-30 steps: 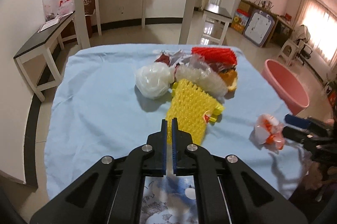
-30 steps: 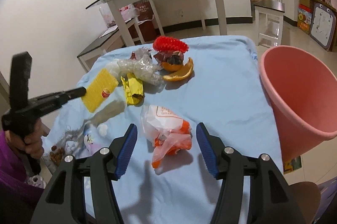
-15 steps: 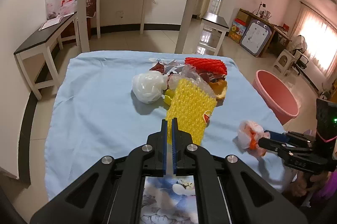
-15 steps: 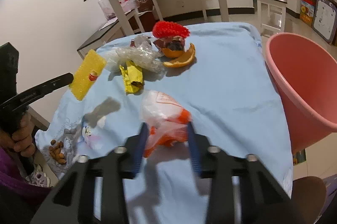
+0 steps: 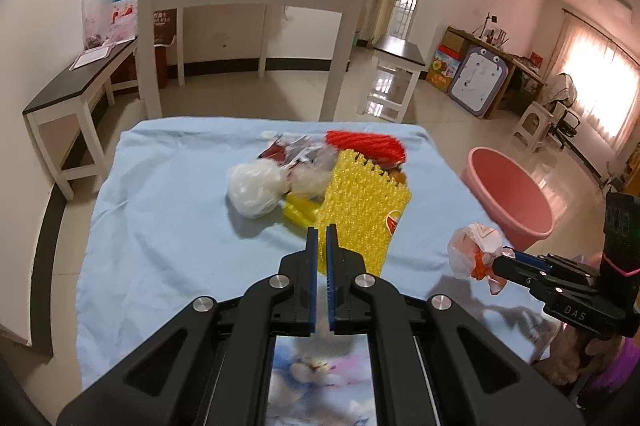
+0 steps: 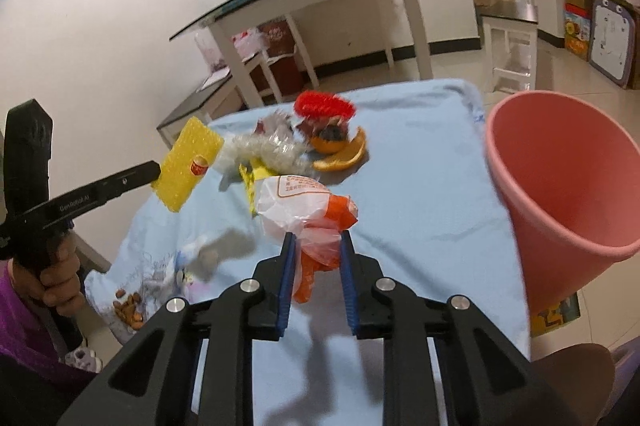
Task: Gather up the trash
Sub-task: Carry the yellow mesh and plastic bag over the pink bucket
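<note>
Currently, both hands: you are carrying one piece of trash in each gripper, both lifted off the blue-sheeted bench.
Left gripper: its fingers are pressing together on the lower edge of the yellow foam net, which is hanging clear of the sheet at 12 o'clock from the tips.
Right gripper: its fingers are closing on the white-and-orange plastic bag, which is bunched between them.
Bin: the pink basin is standing off the bench edge at 2 o'clock in the right wrist view.
Remaining trash: the red foam net, orange peel and clear wrappers are lying together at 12 o'clock.
Risk, right: you are pinching only loose film, so the bag could be slipping out during the swing.
Risk, left: you are holding the net by a thin edge, so it could be tearing free or dropping short of the basin.
Writing: the left tool is reading "GenRobot.AI", the right "DAS"; the bag's orange print is too small to read.
</note>
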Tool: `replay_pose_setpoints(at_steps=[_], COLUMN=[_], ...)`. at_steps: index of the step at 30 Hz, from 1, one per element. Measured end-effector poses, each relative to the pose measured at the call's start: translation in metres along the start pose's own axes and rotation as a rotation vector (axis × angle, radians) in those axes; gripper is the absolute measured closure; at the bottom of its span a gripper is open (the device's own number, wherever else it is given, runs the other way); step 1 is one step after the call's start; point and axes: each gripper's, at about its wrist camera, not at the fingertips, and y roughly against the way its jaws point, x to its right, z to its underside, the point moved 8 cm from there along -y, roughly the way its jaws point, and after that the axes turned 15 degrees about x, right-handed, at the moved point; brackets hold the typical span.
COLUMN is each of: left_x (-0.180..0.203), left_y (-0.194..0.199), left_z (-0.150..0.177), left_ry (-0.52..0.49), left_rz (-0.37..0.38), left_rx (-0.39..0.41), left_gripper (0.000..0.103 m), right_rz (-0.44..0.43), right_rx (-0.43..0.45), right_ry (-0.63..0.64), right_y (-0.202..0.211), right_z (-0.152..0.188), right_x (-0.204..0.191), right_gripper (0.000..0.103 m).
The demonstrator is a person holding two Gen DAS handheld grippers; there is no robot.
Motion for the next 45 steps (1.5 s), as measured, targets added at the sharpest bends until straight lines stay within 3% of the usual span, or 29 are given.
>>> replay_pose_setpoints(at_steps=[13, 26, 36, 45], left_x=[0.081, 0.191, 0.238, 0.247], left_y=[-0.030, -0.083, -0.125, -0.146], left_z=[-0.023, -0.014, 0.001, 0.013], left_ry=[-0.006, -0.096, -0.149, -0.136], left_rz=[0.114, 0.267, 0.282, 0.275], left_rx=[0.020, -0.044, -0.109, -0.162], left_gripper=[0.100, 0.100, 0.100, 0.100], right_rz=[0.174, 0.359, 0.439, 0.464], right_rx=[0.145, 0.205, 0.201, 0.180], right_ry=[-0.106, -0.174, -0.184, -0.172], right_y=[0.041, 0.078, 0.081, 0.072], right_z=[-0.040, -0.052, -0.053, -0.054], right_x=[0.080, 0.169, 0.208, 0.221], right_gripper=[0.083, 0.082, 0.082, 0.079])
